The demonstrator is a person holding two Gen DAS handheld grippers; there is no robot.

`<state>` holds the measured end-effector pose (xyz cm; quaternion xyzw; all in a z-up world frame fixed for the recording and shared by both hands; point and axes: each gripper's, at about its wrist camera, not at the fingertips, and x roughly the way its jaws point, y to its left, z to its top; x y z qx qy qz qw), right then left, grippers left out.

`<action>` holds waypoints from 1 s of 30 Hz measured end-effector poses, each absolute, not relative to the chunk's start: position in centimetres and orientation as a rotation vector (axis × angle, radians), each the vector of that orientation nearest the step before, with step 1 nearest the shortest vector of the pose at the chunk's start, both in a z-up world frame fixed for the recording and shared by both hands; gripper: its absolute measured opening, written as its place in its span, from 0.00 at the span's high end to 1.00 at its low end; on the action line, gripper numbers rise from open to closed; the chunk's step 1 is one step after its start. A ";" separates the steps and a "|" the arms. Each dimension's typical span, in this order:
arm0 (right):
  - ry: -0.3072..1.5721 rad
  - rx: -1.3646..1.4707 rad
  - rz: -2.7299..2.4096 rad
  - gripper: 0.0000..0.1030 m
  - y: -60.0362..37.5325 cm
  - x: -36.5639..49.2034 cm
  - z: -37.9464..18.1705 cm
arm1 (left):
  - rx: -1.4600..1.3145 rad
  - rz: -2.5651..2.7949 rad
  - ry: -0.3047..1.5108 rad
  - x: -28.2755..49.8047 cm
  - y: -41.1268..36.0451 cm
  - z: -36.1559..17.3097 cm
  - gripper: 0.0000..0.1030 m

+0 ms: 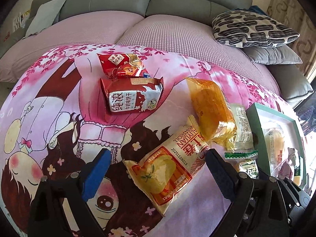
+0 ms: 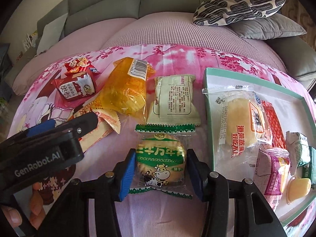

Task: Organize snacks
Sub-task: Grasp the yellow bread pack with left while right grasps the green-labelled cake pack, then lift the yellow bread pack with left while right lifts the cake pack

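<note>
My right gripper [image 2: 161,175] is shut on a green cow-print biscuit packet [image 2: 161,164], with a blue pad against each side. It lies on the blanket, left of the green-rimmed white box [image 2: 209,118]. The box holds a clear-wrapped yellow cake [image 2: 237,126] and several other packets. My left gripper [image 1: 156,169] is open and straddles a cream and orange swiss roll packet [image 1: 169,164] without touching it. It also shows at the left of the right wrist view as the left gripper [image 2: 67,122]. An orange bread packet [image 1: 211,106] lies just beyond.
A red milk-biscuit packet [image 1: 130,96] and small red packets [image 1: 122,65] lie further back. A pale green packet [image 2: 173,100] sits behind the biscuit. All rest on a pink cartoon blanket [image 1: 59,118] over a sofa seat. A patterned cushion [image 2: 239,6] lies back right. A person's hand [image 2: 11,217] holds the left gripper.
</note>
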<state>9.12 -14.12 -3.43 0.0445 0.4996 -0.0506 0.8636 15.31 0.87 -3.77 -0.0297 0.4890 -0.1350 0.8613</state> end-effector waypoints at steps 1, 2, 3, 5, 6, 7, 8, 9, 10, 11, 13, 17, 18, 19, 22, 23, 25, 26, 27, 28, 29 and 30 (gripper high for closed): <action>1.048 0.093 -0.104 0.49 -14.2 9.0 -3.4 | -0.058 -0.298 1.016 15.2 0.7 -3.5 0.06; 1.049 0.091 -0.104 0.49 -14.2 8.9 -3.3 | -0.049 -0.305 1.009 15.1 0.5 -3.4 0.06; 1.051 0.087 -0.106 0.49 -14.2 8.8 -3.3 | -0.039 -0.306 1.008 15.1 0.3 -3.3 0.06; 1.051 0.084 -0.102 0.49 -14.2 8.7 -3.3 | -0.016 -0.299 1.018 15.2 -0.1 -3.6 0.07; 1.051 0.082 -0.100 0.49 -14.2 8.6 -3.3 | -0.005 -0.288 1.027 15.3 -0.2 -3.9 0.10; 1.052 0.083 -0.099 0.49 -14.2 8.6 -3.2 | 0.006 -0.270 1.036 15.4 -0.2 -4.1 0.18; 1.051 0.085 -0.098 0.49 -14.2 8.6 -3.2 | 0.002 -0.263 1.042 15.5 0.0 -4.2 0.19; 1.050 0.087 -0.096 0.49 -14.2 8.5 -3.2 | -0.018 -0.262 1.044 15.6 0.4 -4.3 0.19; 1.049 0.089 -0.096 0.49 -14.2 8.5 -3.2 | -0.037 -0.258 1.046 15.7 0.7 -4.3 0.19; 1.048 0.090 -0.094 0.49 -14.2 8.5 -3.2 | -0.049 -0.246 1.044 15.7 1.0 -4.3 0.21; 1.047 0.092 -0.091 0.49 -14.3 8.5 -3.2 | -0.060 -0.222 1.039 15.8 1.5 -4.2 0.23; 1.043 0.097 -0.082 0.49 -14.4 8.3 -3.1 | -0.084 -0.205 1.038 15.9 2.2 -4.3 0.24; 1.042 0.097 -0.080 0.49 -14.3 8.3 -3.1 | -0.075 -0.205 1.040 15.9 2.0 -4.4 0.24; 1.041 0.097 -0.079 0.49 -14.3 8.3 -3.2 | -0.063 -0.203 1.041 15.9 1.8 -4.4 0.24; 1.034 0.097 -0.074 0.49 -14.3 8.2 -3.2 | -0.040 -0.218 1.038 15.8 1.1 -4.4 0.29; 1.031 0.099 -0.072 0.49 -14.4 8.1 -3.2 | -0.034 -0.222 1.034 15.8 0.9 -4.4 0.34; 1.026 0.106 -0.067 0.49 -14.4 8.1 -3.2 | -0.034 -0.250 1.023 15.6 0.7 -4.1 0.46; 1.024 0.109 -0.064 0.49 -14.4 8.0 -3.1 | -0.032 -0.257 1.022 15.6 0.5 -4.0 0.49; 1.022 0.111 -0.062 0.49 -14.5 8.0 -3.1 | -0.025 -0.255 1.021 15.5 0.3 -4.0 0.49; 1.020 0.117 -0.060 0.49 -14.5 8.0 -3.1 | -0.018 -0.255 1.019 15.5 0.2 -3.9 0.51; 1.017 0.124 -0.056 0.49 -14.6 8.0 -3.0 | -0.014 -0.257 1.019 15.5 0.2 -3.9 0.52; 1.015 0.131 -0.053 0.49 -14.7 7.9 -3.0 | -0.014 -0.260 1.019 15.4 0.2 -3.8 0.53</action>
